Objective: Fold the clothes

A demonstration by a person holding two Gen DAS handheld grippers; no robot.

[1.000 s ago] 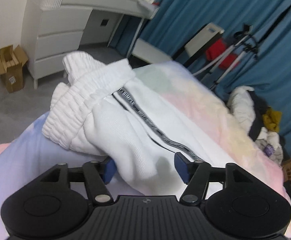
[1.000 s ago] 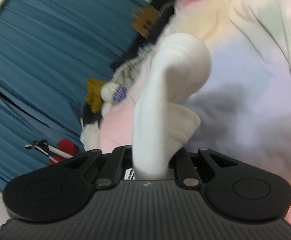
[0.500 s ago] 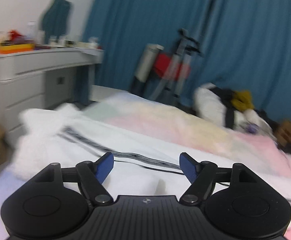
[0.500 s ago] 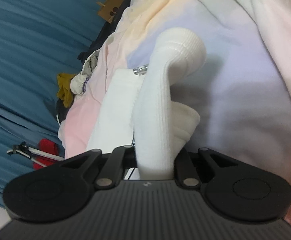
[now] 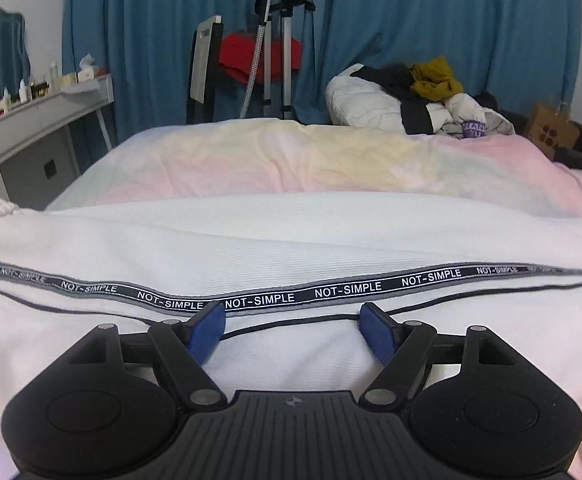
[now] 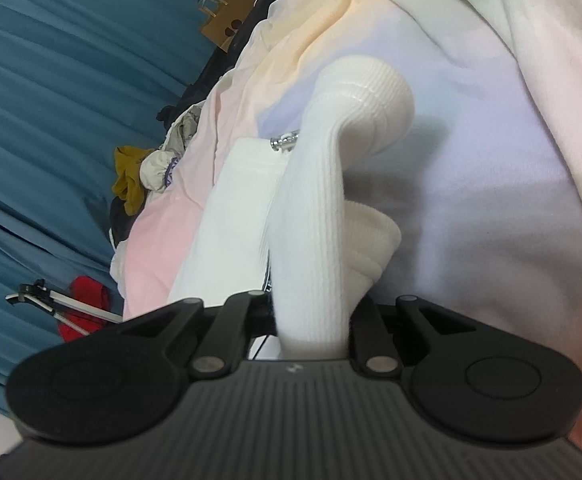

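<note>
A: Looking along my left gripper point(image 5: 293, 316), I see the blue pads point(image 5: 207, 330) spread wide over the white trousers point(image 5: 291, 240), which lie flat across the pastel duvet point(image 5: 291, 160), "NOT-SIMPLE" stripe point(image 5: 259, 300) just ahead.

B: And your right?

A: My right gripper point(image 6: 311, 320) is pinching a ribbed white cuff point(image 6: 351, 120) of the trousers, lifted above the duvet. A clothes pile point(image 5: 419, 96) sits at the far end.

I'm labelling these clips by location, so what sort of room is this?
Most likely a bedroom: a bed with a pastel tie-dye cover, blue floor-length curtains behind it, and a white dressing table holding small bottles at the left.
</note>
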